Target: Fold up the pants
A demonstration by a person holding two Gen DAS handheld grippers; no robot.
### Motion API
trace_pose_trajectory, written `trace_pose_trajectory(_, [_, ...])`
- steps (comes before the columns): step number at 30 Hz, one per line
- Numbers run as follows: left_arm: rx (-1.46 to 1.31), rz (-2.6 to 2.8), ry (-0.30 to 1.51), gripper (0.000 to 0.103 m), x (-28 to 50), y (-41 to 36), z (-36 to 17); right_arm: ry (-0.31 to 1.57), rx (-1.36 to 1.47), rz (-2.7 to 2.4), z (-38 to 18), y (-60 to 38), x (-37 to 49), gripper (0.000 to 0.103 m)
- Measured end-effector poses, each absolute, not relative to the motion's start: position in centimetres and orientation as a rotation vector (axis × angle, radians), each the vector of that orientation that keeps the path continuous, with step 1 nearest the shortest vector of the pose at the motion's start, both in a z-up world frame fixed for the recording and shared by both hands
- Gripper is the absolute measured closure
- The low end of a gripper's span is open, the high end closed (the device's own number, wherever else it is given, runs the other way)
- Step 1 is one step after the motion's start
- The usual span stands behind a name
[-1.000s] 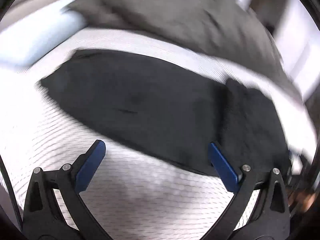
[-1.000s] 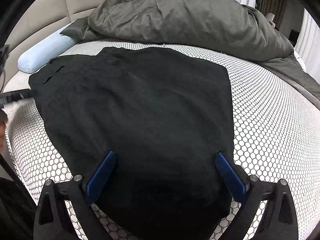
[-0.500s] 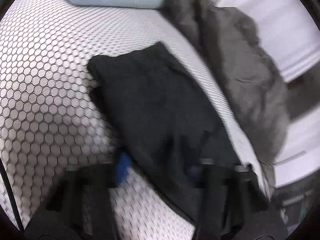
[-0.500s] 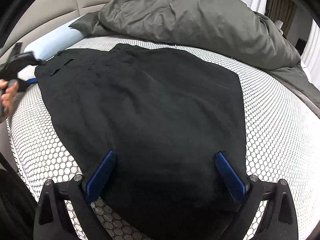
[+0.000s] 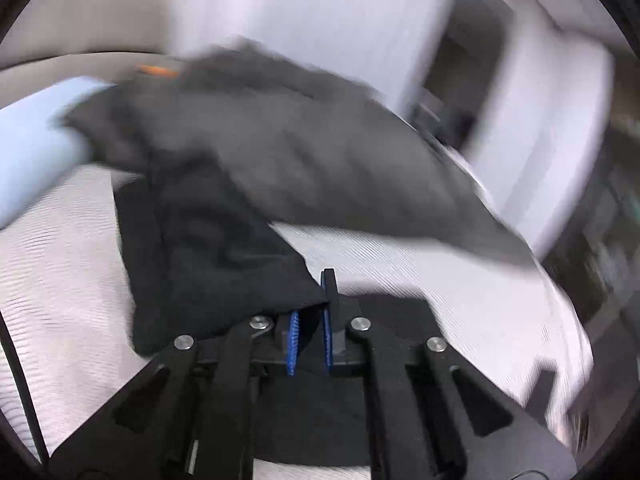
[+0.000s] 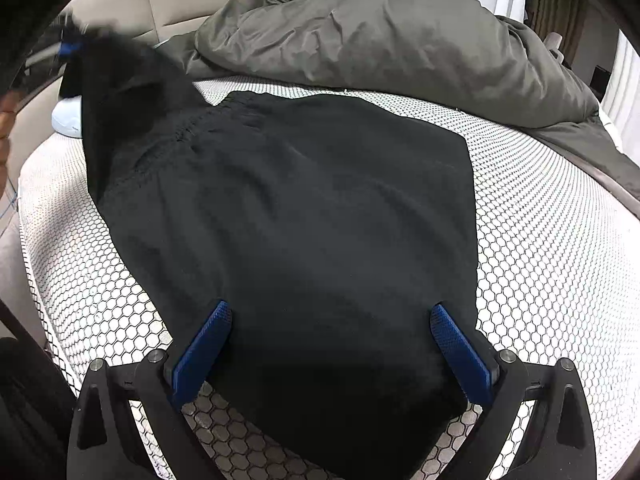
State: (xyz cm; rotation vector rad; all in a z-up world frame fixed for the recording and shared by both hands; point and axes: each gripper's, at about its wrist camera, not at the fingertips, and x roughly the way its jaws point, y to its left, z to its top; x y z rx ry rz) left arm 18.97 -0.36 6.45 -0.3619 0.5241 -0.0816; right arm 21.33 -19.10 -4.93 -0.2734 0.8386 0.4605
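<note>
pants [image 6: 304, 216]: black, on bed [image 6: 540, 248] | handling: soft, limp, light; take hold at corners | left gripper [image 5: 310, 336]: fingers just closed on waist corner | right gripper [image 6: 336, 344]: fingers wide, empty

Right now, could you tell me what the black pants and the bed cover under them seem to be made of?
Black pants: soft matte fabric, perhaps fleece or cotton knit; it drapes limply and shows no shine. Bed cover: white textile with a dark honeycomb pattern, possibly mesh; the exact material is unclear.
</note>
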Motion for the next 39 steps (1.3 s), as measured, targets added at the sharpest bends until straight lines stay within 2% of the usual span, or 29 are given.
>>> trace_pose_trajectory(2, [-0.375, -0.231, 0.645, 0.087, 20.8, -4.2, 4.4, 0.843, -0.245, 0.464, -5.1, -19.8, 21.2, 0.002])
trace_pose_trajectory(5, [-0.52, -0.421, 0.863, 0.086, 22.6, -6.9, 0.3, 0.848, -0.22, 0.446, -5.3, -21.0, 21.0, 0.002])
trace_pose_trajectory(9, [-0.498, -0.457, 0.89, 0.083, 21.6, -7.5, -0.6, 0.862, -0.196, 0.427, -5.5, -22.3, 20.9, 0.001])
trace_pose_trajectory(12, [-0.558, -0.501, 0.826, 0.063, 20.1, -5.2, 0.4, 0.869, -0.179, 0.426, -5.6, -23.3, 20.7, 0.001])
trace_pose_trajectory(14, [-0.606, -0.505, 0.774, 0.044, 20.8, -2.7, 0.7, 0.868, -0.173, 0.427, -5.4, -23.6, 20.7, 0.001])
trace_pose_trajectory(16, [-0.642, -0.512, 0.715, 0.04, 20.7, 0.2, 1.9, 0.864, -0.17, 0.425, -5.2, -23.8, 20.6, 0.001])
trace_pose_trajectory(21, [-0.646, -0.396, 0.686, 0.038, 19.1, 5.8, 1.8, 0.818, -0.187, 0.416, -4.3, -23.2, 19.8, 0.001])
trace_pose_trajectory(31, [-0.483, -0.031, 0.886, 0.038, 22.4, 8.7, -5.1, 0.629, -0.128, 0.484, -1.3, -18.2, 20.0, 0.001])
trace_pose_trajectory(39, [-0.482, -0.047, 0.923, 0.037, 22.6, 10.7, -6.9, 0.665, -0.376, 0.512, -3.6, -8.6, 21.6, 0.003])
